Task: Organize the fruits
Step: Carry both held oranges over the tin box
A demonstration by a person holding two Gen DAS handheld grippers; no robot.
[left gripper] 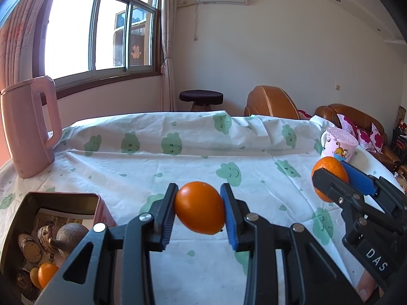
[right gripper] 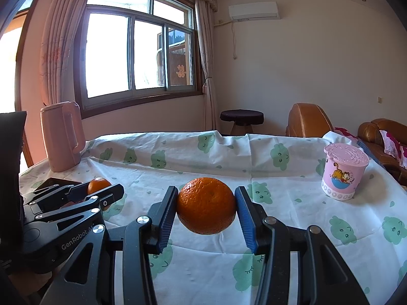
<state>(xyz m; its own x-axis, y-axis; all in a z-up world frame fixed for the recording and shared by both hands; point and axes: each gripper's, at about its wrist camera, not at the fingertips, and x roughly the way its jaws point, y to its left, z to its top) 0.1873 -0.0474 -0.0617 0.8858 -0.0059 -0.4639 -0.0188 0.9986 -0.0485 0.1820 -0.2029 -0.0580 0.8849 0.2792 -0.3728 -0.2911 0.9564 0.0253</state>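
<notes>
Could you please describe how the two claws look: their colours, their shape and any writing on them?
Both claws are built alike: black angular frames with cut-out openings and round silver pins at the joints, ending in two flat fingers faced with ribbed blue pads. The left claw shows white "GenRobot" lettering on its side in the right wrist view. The right claw shows white letters "DAS" in the left wrist view. No cables or sleeves are visible.

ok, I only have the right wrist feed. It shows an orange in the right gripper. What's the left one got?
Observer: The left gripper is shut on a smoother, more oval orange, held clear of the tablecloth.
Operator: That dark edge far left on my feed, what is it?
Observer: An open pink tin; its inside shows only on the left wrist view.
Operator: Anything in it?
Observer: Yes, a small orange fruit low in the tin, beside brown items I can't identify.
</notes>
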